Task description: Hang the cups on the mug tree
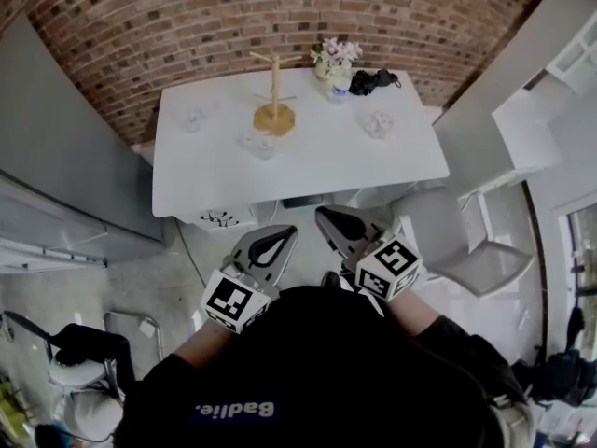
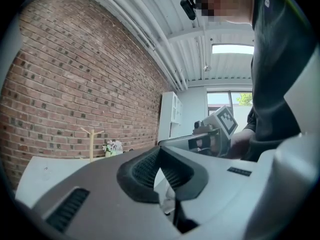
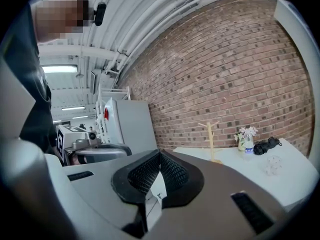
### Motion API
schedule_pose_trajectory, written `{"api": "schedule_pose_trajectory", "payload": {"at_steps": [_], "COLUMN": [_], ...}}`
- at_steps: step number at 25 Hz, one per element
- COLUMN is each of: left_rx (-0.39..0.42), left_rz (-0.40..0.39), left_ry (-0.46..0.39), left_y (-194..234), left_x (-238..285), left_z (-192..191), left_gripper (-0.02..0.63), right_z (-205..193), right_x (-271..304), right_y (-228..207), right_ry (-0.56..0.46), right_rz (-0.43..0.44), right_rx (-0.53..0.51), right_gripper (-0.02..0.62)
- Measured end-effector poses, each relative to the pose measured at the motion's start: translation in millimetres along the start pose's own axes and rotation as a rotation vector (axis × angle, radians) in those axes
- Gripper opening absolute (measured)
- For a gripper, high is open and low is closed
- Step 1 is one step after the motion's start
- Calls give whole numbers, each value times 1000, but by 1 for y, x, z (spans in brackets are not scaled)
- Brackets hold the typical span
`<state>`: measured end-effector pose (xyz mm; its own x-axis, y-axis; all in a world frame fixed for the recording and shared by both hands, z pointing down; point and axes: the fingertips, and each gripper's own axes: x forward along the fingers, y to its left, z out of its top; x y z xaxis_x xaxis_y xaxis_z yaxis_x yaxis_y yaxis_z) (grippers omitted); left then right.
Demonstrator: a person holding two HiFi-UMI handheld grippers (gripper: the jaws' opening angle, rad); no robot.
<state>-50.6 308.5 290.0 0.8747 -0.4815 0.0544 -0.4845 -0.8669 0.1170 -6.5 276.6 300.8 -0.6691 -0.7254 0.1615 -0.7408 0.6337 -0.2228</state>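
Observation:
The wooden mug tree (image 1: 274, 93) stands near the far edge of the white table (image 1: 308, 171). Three clear glass cups sit on the tabletop: one at the left (image 1: 193, 119), one in front of the tree (image 1: 261, 144), one at the right (image 1: 378, 124). My left gripper (image 1: 278, 238) and right gripper (image 1: 328, 218) are held side by side short of the table's near edge, both shut and empty. The mug tree (image 2: 91, 143) shows far off in the left gripper view. The right gripper view shows the tree (image 3: 212, 141) and one cup (image 3: 272, 165) beyond my right gripper (image 3: 160, 155).
A flower vase (image 1: 336, 63) and a black bundle (image 1: 374, 80) sit at the table's far right corner. A grey chair (image 1: 457, 245) stands at the right, a white stool (image 1: 220, 217) under the table edge, a grey cabinet (image 1: 56, 166) at the left.

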Motion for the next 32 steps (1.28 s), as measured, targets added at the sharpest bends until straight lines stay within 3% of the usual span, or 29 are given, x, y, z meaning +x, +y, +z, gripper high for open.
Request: {"api": "schedule_pose_trajectory", "payload": {"at_steps": [6,14,26,32], "left_rx": [-3,-2,-5,-5], "left_rz": [-27,-9,132,248], "left_ry": [2,31,82,91], "left_y": [2,22,77,110], "left_x": [-2,33,136,163], "left_z": [-6,-6,6,10], "left_gripper": [-5,-5,-5,-5], "right_z": [-3,5,31,31], "right_x": [-3,11,46,66], "right_y": [-6,-44,-162,-191], "right_ry": [-10,1,28,62], "right_rz": [-36,-3,120,216], "right_rx": [17,25,53,51], "right_gripper": [28,29,28,28]}}
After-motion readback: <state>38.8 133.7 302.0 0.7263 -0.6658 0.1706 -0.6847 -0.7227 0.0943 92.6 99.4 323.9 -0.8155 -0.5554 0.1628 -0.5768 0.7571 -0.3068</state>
